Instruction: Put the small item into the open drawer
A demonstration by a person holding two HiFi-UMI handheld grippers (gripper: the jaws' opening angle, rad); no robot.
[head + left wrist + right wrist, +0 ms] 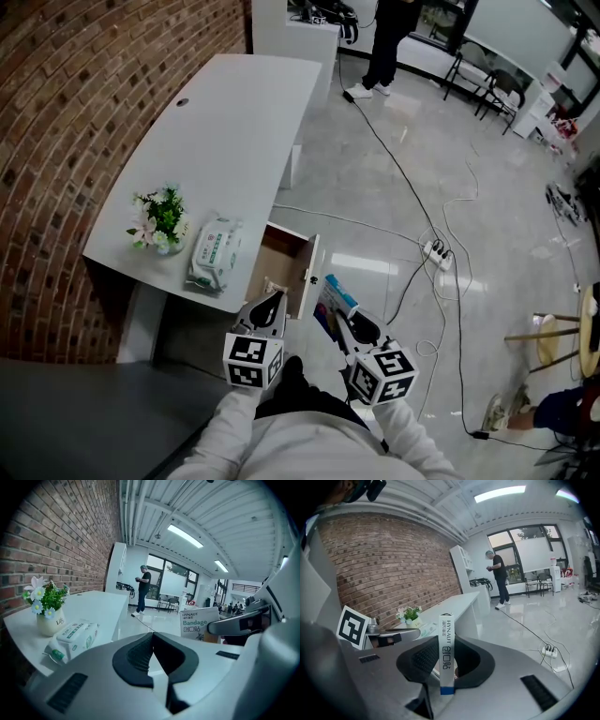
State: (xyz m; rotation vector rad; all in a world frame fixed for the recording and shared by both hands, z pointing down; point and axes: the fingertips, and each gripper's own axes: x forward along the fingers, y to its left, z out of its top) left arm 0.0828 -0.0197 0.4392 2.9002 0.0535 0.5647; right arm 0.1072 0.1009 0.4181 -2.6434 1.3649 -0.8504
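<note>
The small item is a white and blue bandage box, held upright and edge-on between the pads of my right gripper, which is shut on it. In the head view my right gripper holds the box just right of the open drawer, which juts out from under the white desk. My left gripper hovers at the drawer's near end. Its fingertips meet with nothing between them. The left gripper view shows the box's printed face off to the right.
A flower pot and a pack of wipes stand on the desk's near end. The brick wall runs along the left. A power strip and cables lie on the floor. A person stands far back, and a stool is at the right.
</note>
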